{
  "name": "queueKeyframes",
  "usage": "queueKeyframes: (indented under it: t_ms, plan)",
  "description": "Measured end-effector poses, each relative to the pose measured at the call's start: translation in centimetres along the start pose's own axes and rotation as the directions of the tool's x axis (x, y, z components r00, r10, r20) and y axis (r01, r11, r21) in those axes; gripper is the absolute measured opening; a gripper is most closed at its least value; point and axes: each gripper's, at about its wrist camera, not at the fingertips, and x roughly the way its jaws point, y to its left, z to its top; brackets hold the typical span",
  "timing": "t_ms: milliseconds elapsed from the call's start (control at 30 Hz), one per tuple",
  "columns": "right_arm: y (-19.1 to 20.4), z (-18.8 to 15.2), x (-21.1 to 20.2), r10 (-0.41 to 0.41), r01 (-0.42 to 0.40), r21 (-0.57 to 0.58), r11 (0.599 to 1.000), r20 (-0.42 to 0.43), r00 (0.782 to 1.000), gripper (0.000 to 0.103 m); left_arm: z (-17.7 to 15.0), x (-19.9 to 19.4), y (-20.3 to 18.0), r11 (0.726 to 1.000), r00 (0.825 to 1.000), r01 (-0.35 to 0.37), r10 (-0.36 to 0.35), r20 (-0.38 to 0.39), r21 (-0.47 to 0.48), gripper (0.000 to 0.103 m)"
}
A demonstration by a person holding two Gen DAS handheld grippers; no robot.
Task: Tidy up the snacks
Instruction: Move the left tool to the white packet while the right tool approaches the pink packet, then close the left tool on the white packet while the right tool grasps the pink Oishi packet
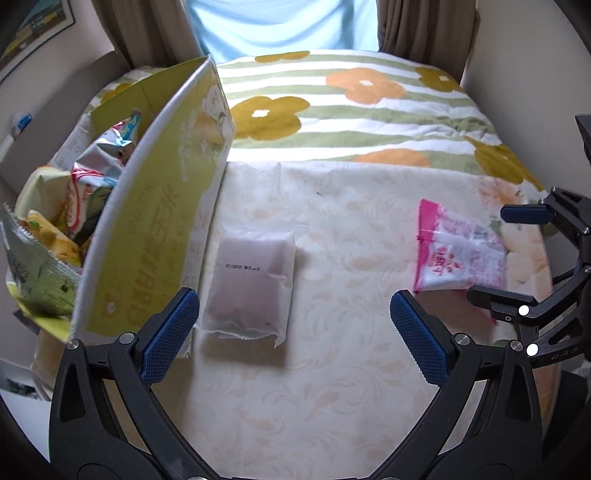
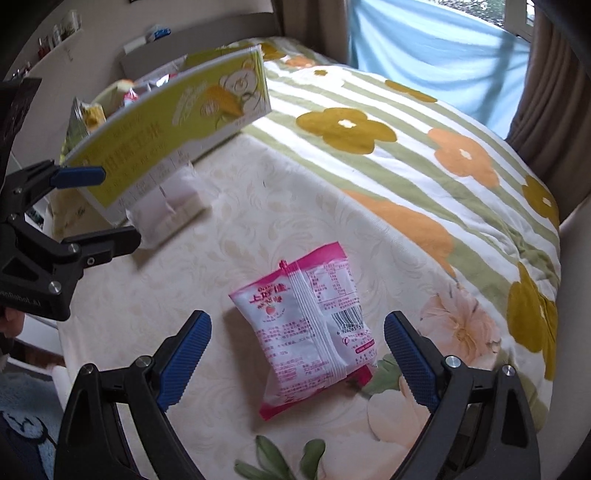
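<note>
A frosted white snack packet [image 1: 251, 284] lies on the cream bedsheet, right beside a yellow-green cardboard box [image 1: 166, 229] that holds several snack bags [image 1: 92, 184]. My left gripper [image 1: 293, 332] is open and empty, just in front of the white packet. A pink and white snack packet [image 2: 310, 328] lies flat on the sheet, label side up. My right gripper [image 2: 297, 354] is open and empty, its fingers either side of the pink packet's near end. The pink packet [image 1: 458, 251] and right gripper [image 1: 517, 254] show at the left wrist view's right edge. The box [image 2: 173, 129], white packet [image 2: 166, 210] and left gripper [image 2: 99, 206] show in the right wrist view.
A striped quilt with orange and mustard flowers [image 1: 351, 107] covers the far half of the bed. Brown curtains [image 1: 417, 26] and a light blue drape [image 1: 280, 22] hang behind it. The bed's left edge drops off beside the box, with a shelf [image 2: 59, 33] along the wall.
</note>
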Motion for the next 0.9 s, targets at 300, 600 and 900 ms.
queueKeyframes:
  t_ms: [300,600,900]
  plan:
    - [-1.0,-0.5,3.4,0.034,-0.036,-0.056,0.998,-0.043,0.999,0.093,1.2,4.9,-1.0,0.995,0.994,-0.096,0.097,-0.058,0.012,0.103]
    - [-1.5,-0.3,3.8,0.073,-0.075,-0.055,0.996,-0.043,0.996,0.093,1.9,8.5,-0.5,0.978,0.965,-0.208,0.207,-0.159,0.011,0.103]
    - [-1.0,-0.2,4.3,0.098,-0.102,-0.087,0.991,-0.047,0.994,0.082,2.8,9.8,-0.2,0.977,0.957,-0.210,0.201,-0.208,-0.023,0.103]
